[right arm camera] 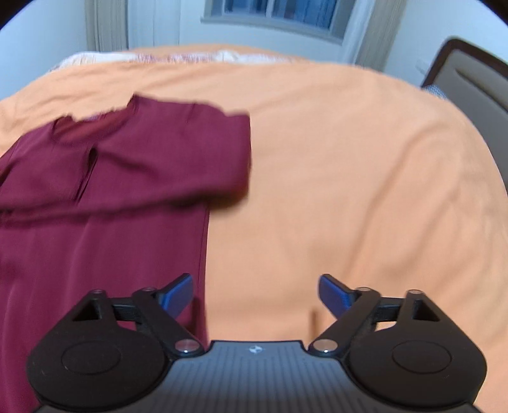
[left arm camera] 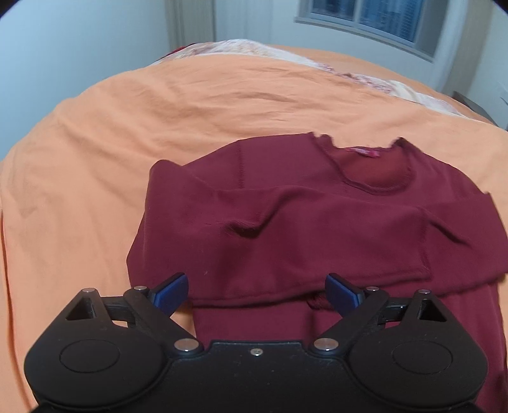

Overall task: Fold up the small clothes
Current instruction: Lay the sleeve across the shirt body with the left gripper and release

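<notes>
Sleeves folded in, lengthwise fold left to do

Maroon top [left arm camera: 317, 222] lies mid-bed on the orange bedspread [left arm camera: 95, 159]; left gripper [left arm camera: 257, 292] and right gripper [right arm camera: 255, 294] both hover released, holding nothing.

Each camera sat just behind its own tongs, looking forward and down along the spread blue fingers at the orange bedspread [left arm camera: 95, 152]. The left gripper [left arm camera: 257, 292] view hung close over the maroon shirt [left arm camera: 317, 222], which lay ahead of its tips. The right gripper [right arm camera: 255, 294] view had that shirt off its left finger. Both shared the window [right arm camera: 279, 12] far ahead.
</notes>
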A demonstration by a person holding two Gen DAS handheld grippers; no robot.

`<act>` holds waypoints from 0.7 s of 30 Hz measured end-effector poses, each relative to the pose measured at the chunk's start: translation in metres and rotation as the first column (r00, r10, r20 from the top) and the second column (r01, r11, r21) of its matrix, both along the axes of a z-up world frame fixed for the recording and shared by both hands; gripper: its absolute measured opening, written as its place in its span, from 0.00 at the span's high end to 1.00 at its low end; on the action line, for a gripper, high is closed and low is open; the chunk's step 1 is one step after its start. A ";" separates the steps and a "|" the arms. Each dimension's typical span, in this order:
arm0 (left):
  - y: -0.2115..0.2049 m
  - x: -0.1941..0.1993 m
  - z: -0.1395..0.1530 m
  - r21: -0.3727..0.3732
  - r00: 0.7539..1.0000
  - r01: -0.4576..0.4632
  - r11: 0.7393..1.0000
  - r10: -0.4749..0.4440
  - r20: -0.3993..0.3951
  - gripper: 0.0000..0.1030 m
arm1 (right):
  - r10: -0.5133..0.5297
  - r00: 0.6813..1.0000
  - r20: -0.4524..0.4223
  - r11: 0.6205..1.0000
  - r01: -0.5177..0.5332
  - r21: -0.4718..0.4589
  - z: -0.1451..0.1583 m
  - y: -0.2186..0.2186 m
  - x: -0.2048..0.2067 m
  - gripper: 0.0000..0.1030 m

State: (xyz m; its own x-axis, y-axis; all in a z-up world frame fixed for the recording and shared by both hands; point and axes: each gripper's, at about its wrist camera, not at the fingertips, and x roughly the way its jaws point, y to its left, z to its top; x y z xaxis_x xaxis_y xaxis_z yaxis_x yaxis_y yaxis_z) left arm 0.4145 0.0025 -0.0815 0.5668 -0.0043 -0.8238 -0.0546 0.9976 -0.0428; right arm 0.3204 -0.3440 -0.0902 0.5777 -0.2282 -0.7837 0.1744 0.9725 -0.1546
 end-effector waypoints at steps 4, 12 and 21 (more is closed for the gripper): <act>-0.008 0.016 -0.012 -0.018 1.000 0.012 1.000 -0.012 -0.022 0.09 | 0.061 0.998 0.022 0.996 -0.059 -0.059 -0.006 -0.004 0.043 0.21; -0.035 0.026 -0.040 0.074 0.983 0.121 0.990 -0.109 -0.145 0.08 | 0.272 0.962 -0.004 0.951 -0.270 -0.151 -0.017 0.006 0.082 0.56; -0.029 0.028 -0.042 0.026 0.985 0.090 0.996 -0.085 -0.152 0.07 | 0.249 0.967 -0.054 0.957 -0.255 -0.142 -0.015 0.016 0.072 0.87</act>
